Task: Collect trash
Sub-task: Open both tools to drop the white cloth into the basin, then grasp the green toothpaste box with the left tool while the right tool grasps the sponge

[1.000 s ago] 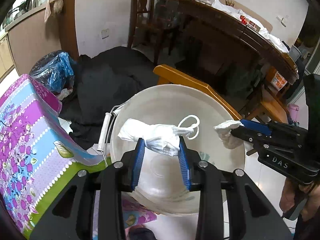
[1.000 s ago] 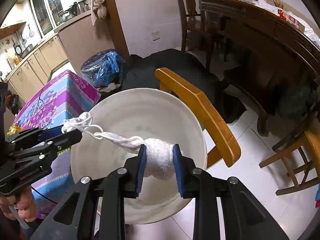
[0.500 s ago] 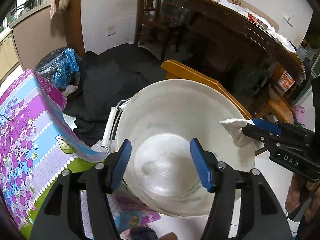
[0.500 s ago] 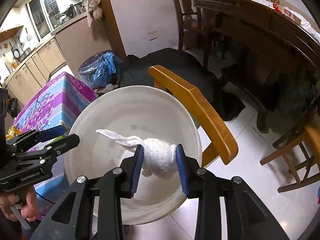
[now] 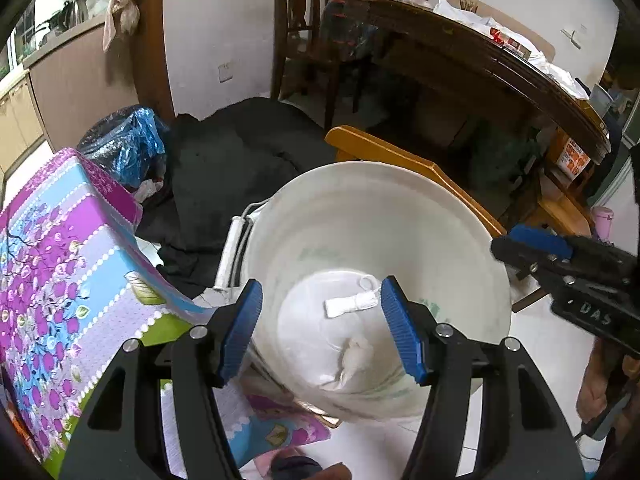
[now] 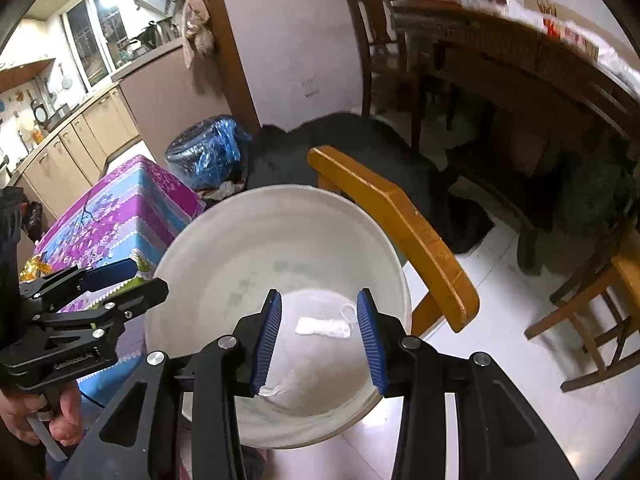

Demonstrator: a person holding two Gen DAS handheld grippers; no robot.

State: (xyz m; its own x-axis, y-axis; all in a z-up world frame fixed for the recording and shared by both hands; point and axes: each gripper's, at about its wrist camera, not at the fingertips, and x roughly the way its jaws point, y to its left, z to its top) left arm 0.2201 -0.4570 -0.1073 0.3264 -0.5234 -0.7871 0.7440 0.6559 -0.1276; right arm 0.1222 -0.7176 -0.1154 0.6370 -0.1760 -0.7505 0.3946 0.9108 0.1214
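White cloth piece (image 5: pixel 352 303): it lies loose on the floor of the white bucket (image 5: pixel 460 232), its string loop toward the far side. A second ago you had it stretched between both grippers above the bucket; now neither touches it.
Second scrap (image 5: pixel 356 360): a small crumpled white bit, also on the bucket floor, near the front wall. I cannot tell whether it is a separate item.
Left gripper (image 5: pixel 320 328): your blue pads stand spread and bare, hovering over the bucket mouth. It let go first.
Right gripper (image 6: pixel 318 336): your jaws are opening, with nothing between them; the cloth seen through the gap lies far below. Half a second ago they were clamped on the wad.
Bucket surroundings: floral-covered table (image 5: pixel 60 272) just beside it on the left, yellow wooden chair back (image 5: pixel 400 160) just behind.
Finding: this drop looks done. You are free to go for the next item of trash.
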